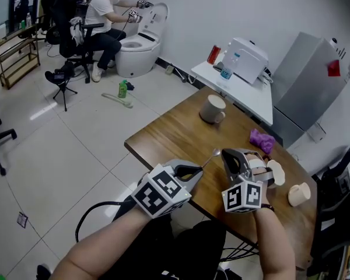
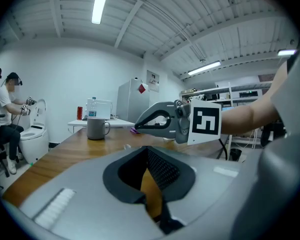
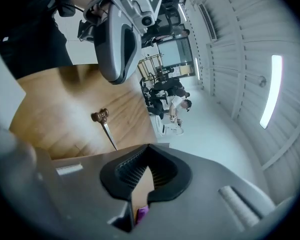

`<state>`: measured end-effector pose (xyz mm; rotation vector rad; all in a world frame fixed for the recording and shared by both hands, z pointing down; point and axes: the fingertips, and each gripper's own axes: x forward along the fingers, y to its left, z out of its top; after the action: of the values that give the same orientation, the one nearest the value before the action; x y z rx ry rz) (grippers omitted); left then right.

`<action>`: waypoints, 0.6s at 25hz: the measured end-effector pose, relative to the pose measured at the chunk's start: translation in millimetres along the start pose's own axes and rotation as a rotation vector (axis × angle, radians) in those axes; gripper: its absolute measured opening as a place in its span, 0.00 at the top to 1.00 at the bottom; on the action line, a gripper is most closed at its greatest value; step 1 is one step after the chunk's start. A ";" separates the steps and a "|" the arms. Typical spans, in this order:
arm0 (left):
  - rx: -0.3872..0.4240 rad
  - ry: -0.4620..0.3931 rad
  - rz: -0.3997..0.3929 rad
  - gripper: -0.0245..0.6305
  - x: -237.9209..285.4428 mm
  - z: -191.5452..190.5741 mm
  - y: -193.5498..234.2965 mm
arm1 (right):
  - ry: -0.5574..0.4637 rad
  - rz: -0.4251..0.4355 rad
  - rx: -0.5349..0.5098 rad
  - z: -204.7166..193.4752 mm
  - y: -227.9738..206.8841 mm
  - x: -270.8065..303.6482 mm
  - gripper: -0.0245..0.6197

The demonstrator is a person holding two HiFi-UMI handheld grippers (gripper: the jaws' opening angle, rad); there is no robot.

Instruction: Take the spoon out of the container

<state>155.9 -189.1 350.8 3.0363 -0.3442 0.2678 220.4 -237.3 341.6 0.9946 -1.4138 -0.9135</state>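
Note:
A small metal spoon (image 1: 212,155) lies flat on the wooden table (image 1: 169,130), between my two grippers. The right gripper view shows the spoon (image 3: 106,125) on bare wood just beyond the jaw tips. A grey mug (image 1: 213,109) stands farther back on the table, apart from the spoon. My left gripper (image 1: 200,167) is shut and empty, with its tips a little short of the spoon's handle. My right gripper (image 1: 227,153) is also shut with nothing in it, just right of the spoon. Each shows in the other's view, the right gripper (image 2: 138,126) and the left gripper (image 3: 115,78).
A purple crumpled object (image 1: 261,140) lies behind my right gripper, with pale objects (image 1: 299,194) near the table's right edge. A white side table (image 1: 245,89) holds a printer, a bottle and a can. Far off, a seated person (image 1: 102,16) works at a toilet.

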 end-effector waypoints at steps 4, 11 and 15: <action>-0.004 -0.004 0.005 0.94 -1.6 0.3 1.3 | -0.013 0.025 -0.002 2.3 5.1 0.4 0.96; -0.015 -0.010 0.012 0.94 -7.7 -3.6 0.8 | -0.095 0.206 -0.115 20.9 36.6 4.4 0.96; -0.013 -0.012 0.017 0.95 -13.4 -3.2 0.1 | -0.125 0.299 -0.175 28.3 52.3 2.7 0.96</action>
<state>142.5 -186.1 351.4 3.0248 -0.3716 0.2471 188.4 -222.0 389.4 0.5850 -1.5105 -0.8699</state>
